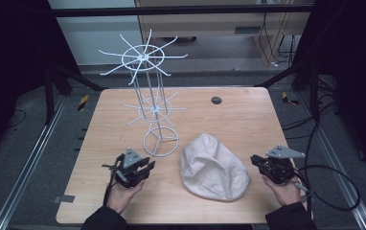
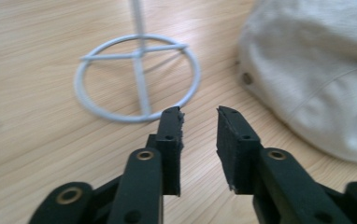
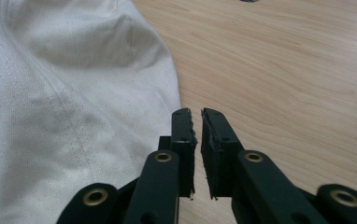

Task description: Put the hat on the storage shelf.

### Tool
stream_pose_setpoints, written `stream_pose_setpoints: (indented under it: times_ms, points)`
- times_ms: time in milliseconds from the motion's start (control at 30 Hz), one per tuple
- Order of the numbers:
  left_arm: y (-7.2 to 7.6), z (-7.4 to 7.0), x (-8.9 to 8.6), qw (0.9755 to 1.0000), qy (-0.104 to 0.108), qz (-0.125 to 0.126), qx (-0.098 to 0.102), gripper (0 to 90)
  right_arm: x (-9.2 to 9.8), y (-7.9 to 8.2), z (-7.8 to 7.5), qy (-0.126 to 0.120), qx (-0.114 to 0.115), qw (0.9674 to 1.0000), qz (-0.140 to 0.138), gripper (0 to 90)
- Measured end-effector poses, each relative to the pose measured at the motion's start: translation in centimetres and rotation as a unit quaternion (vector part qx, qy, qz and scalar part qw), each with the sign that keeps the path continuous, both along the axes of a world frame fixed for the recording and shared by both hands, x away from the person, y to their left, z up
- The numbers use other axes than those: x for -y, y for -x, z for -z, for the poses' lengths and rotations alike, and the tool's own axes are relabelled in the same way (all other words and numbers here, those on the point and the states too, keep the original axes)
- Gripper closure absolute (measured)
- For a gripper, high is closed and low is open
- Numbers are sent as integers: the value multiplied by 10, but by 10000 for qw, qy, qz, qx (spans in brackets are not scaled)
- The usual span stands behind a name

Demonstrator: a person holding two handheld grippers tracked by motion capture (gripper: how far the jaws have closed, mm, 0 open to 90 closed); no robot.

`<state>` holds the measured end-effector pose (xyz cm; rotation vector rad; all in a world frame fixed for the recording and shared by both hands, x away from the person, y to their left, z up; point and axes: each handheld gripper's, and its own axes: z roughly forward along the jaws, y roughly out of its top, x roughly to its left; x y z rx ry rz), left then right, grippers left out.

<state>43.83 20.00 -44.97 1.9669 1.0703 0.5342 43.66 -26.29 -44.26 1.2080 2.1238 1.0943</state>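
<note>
A wooden bench (image 1: 238, 120) carries a white wire rack (image 1: 148, 86) and a cream fabric cap (image 1: 212, 167), and the rack serves as the landmark here. The rack stands upright on a ring base (image 1: 161, 140) toward the left of the bench's middle, with two tiers of radiating wire arms above it. The cap lies flat on the bench just to the right of the ring base and slightly nearer the person, close to it but not touching. The left hand-held gripper (image 1: 145, 167) sits on the near side of the ring base, just in front of it, held by a hand (image 1: 123, 194) coming from the bottom edge; in the left gripper view its jaws stand a modest gap apart with nothing between them, pointing at the ring base (image 2: 137, 77) with the cap (image 2: 317, 70) to one side. The right hand-held gripper (image 1: 257, 160) is well to the right of the rack, just beyond the cap's right edge; in the right gripper view its jaws are nearly closed, a thin slit left between them, empty, beside the cap (image 3: 69, 93).
</note>
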Motion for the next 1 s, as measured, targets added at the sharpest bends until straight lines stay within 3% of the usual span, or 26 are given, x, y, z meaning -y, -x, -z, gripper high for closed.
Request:
stream_pose_setpoints:
  times_ms: [167, 400, 533, 733, 1000]
  points:
    - [8, 2, -38, 9991, -80, -407, 25, 539, -5, 3, -13, 67, -207, 9998, -3, 721]
    - [14, 15, -73, 9960, -304, -841, -36, 427, -32, 6, -35, 439, -446, 9969, -475, 580]
    - [12, 18, -80, 9945, -404, -964, 0, 381, -53, 10, -50, 531, -415, 9949, -749, 521]
    - [10, 20, -84, 9936, -471, -1030, 30, 360, -81, 8, -65, 792, -362, 9911, -1010, 505]
    - [5, 22, -96, 9917, -460, -1198, -21, 365, -108, -8, -59, 982, -605, 9859, -1216, 513]
